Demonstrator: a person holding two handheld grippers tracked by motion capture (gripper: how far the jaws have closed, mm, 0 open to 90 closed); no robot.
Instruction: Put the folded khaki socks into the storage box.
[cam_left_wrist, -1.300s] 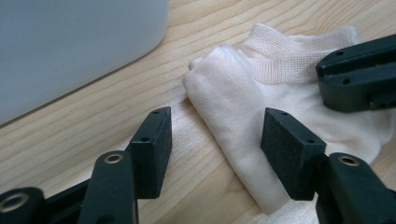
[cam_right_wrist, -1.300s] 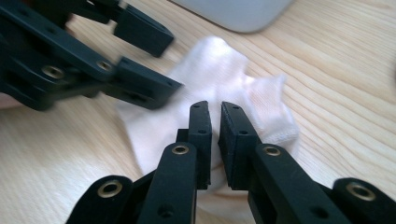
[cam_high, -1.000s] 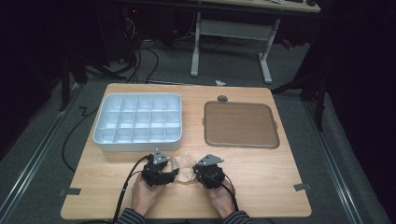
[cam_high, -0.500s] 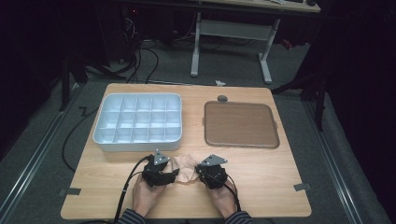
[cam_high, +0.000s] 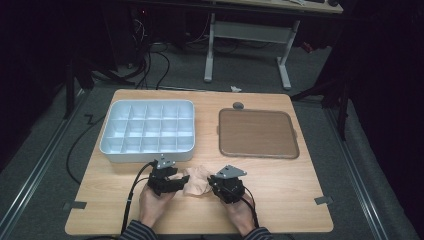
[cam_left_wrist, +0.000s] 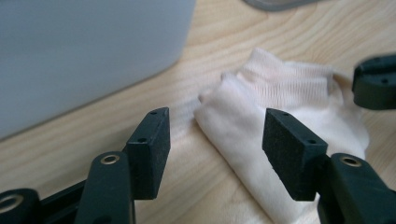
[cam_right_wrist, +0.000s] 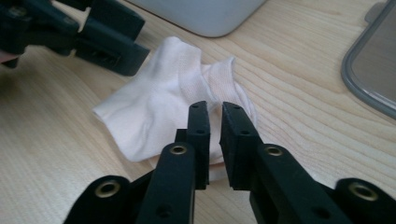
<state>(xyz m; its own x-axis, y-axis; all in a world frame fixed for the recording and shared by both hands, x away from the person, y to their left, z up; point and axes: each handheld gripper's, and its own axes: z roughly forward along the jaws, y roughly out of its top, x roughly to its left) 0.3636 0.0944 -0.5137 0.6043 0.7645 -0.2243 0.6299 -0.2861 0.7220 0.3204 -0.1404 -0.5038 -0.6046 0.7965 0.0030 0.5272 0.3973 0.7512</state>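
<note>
Bright tabletop, dark surroundings, soft focus

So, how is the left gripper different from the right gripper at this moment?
The left gripper has its jaws wide apart, with a fold of the pale sock between them but not pressed. The right gripper has its jaws nearly together, pinching an edge of the sock. In the high view, the left gripper lies at the sock's left and the right gripper at its right. Both are black and hand-held.

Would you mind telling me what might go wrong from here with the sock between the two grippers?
The right gripper pinches just a thin edge of the sock, so the fabric may slip out if pulled. The left gripper stands open around the other end; closing there might catch one layer only. The compartment tray sits close behind, so a lift could snag it.
</note>
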